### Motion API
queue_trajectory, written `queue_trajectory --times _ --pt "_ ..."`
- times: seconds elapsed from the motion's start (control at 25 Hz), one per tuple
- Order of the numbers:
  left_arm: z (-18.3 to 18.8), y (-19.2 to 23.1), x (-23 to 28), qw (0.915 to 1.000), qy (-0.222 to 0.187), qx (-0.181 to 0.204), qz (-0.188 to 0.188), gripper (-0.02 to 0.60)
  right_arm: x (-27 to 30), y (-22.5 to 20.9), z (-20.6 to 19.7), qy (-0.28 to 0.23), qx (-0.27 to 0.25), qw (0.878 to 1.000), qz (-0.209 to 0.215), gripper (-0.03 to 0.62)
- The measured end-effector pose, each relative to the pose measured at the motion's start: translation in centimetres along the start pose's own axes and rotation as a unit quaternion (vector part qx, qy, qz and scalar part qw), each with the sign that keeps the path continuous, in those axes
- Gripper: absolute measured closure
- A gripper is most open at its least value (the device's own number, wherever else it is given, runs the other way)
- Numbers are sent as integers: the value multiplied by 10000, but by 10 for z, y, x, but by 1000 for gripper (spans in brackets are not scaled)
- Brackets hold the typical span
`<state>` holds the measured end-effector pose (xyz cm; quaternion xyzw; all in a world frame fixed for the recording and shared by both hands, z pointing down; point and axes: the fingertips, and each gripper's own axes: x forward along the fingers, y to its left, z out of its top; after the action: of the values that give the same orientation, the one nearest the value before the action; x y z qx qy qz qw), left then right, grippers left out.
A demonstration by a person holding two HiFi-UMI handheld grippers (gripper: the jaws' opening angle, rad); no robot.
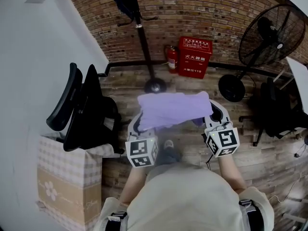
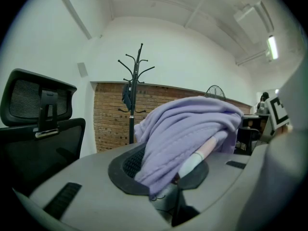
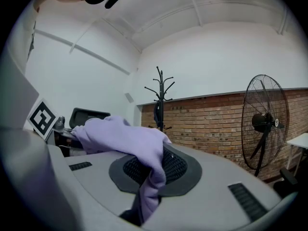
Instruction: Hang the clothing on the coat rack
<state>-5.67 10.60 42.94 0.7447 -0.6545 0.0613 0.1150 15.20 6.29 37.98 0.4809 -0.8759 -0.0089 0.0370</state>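
fingers of left gripper (image 2: pixel 167 181) and right gripper (image 3: pixel 148 179) clamped on purple sweater (image 1: pixel 173 109).

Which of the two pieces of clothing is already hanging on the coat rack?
The dark blue garment, hooked near the top of the coat rack. The lilac sweater is not on the rack at all; it is held out well short of it.

Clothing (image 1: pixel 173 109) before coat rack (image 1: pixel 145 47)
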Motion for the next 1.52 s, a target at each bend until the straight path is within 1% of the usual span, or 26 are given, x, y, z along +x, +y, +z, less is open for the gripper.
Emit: queue_trajectory --times 0.48,0.88,1.04,1.32,1.52 --pt "31 57 95 9999 -72 27 -97 500 108 -17 5 5 -47 9999 -132 568" --pt "49 94 150 9998 -84 49 -146 500 177 -25 11 -44 -83 9997 -220 568" --pt "56 102 165 9998 -86 84 -173 500 195 -29 14 -89 -82 9996 -257 568" --pt "55 106 187 9998 6 51 -189 500 215 -39 20 -159 -145 9994 -271 568" --pt "64 109 208 9997 -54 129 -199 500 237 -52 19 -218 -142 9992 -288 568"
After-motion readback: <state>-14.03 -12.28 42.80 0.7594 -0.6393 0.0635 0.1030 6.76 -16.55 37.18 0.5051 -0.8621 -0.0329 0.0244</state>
